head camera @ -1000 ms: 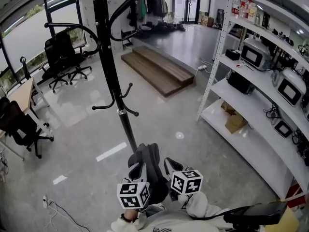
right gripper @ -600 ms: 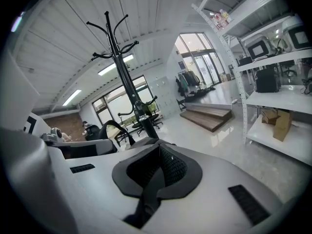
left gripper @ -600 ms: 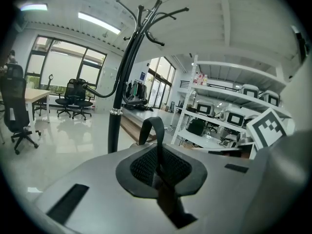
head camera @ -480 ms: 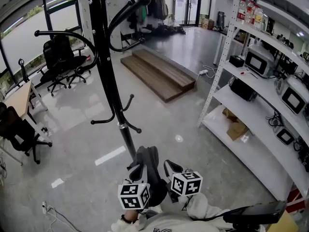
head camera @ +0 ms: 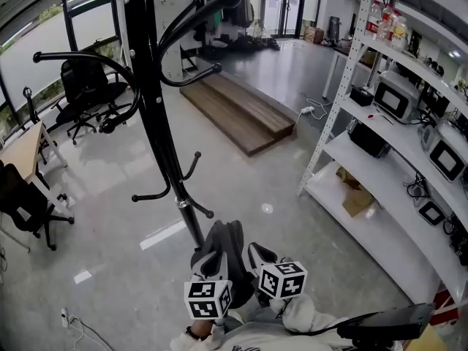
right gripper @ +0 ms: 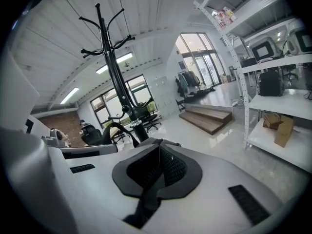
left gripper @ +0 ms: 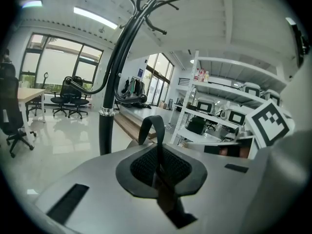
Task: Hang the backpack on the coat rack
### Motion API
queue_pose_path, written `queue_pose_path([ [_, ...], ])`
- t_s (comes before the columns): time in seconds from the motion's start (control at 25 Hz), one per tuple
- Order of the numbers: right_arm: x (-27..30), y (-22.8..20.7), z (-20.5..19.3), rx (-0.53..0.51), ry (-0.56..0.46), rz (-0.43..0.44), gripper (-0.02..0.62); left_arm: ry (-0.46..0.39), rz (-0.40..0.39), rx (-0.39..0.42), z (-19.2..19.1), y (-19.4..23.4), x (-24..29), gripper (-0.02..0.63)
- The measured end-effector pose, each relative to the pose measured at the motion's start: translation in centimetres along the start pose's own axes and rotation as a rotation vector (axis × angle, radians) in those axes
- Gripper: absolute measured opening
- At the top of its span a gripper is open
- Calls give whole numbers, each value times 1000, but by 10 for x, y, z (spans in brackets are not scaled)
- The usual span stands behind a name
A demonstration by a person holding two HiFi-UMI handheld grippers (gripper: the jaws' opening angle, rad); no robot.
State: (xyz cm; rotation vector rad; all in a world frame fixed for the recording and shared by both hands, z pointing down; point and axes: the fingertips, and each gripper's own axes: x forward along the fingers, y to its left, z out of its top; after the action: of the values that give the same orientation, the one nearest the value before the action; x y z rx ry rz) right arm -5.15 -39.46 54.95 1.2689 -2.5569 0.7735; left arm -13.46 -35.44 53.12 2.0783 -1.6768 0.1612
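1. Left gripper (head camera: 208, 260): held low at the bottom of the head view. In the left gripper view, the left gripper (left gripper: 160, 172) has its jaws together, pinching a black strap (left gripper: 155, 130) that loops up out of the seam between them.
2. Right gripper (head camera: 258, 256): just beside the left one, marker cubes side by side. In the right gripper view, the right gripper (right gripper: 157, 174) has its jaws closed, with a dark strip of strap caught in the seam.
3. Backpack (head camera: 226, 246): dark grey, held between the two grippers and above the floor (head camera: 110, 269). It is apart from every hook.
4. Rack (head camera: 157, 123): black and upright, directly ahead. The lower part of its pole passes just beside the backpack's left edge.
   - Short lower hooks (head camera: 157, 194) sit near mid-pole.
   - Long curved arms (head camera: 80, 55) spread higher up.
   - In the left gripper view, the rack (left gripper: 117, 67) rises just behind the strap.
   - In the right gripper view, the rack (right gripper: 114, 77) stands left of centre.
5. Shelving (head camera: 333, 134): white, along the right side. It carries appliances, and a box (head camera: 356, 199) sits on the bottom shelf.
6. Steps (head camera: 238, 108): wooden, beyond the rack.
7. Chairs (head camera: 84, 86) and desk (head camera: 25, 145): at the far left, by the windows.
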Motion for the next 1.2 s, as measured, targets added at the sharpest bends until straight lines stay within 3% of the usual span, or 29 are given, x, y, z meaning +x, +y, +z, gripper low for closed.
queue_pose_path([
  [0.44,-6,-35,35,-24,-27,0,14,-28,-8,-59,21,-31,42,15],
  [0.76,-19,-72,52,-21,-42,4,13,-65,36,-83,44,-46,81,15],
  [1.2,-25,-133,75,40,-62,-13,13,-197,138,-105,126,-42,134,15],
])
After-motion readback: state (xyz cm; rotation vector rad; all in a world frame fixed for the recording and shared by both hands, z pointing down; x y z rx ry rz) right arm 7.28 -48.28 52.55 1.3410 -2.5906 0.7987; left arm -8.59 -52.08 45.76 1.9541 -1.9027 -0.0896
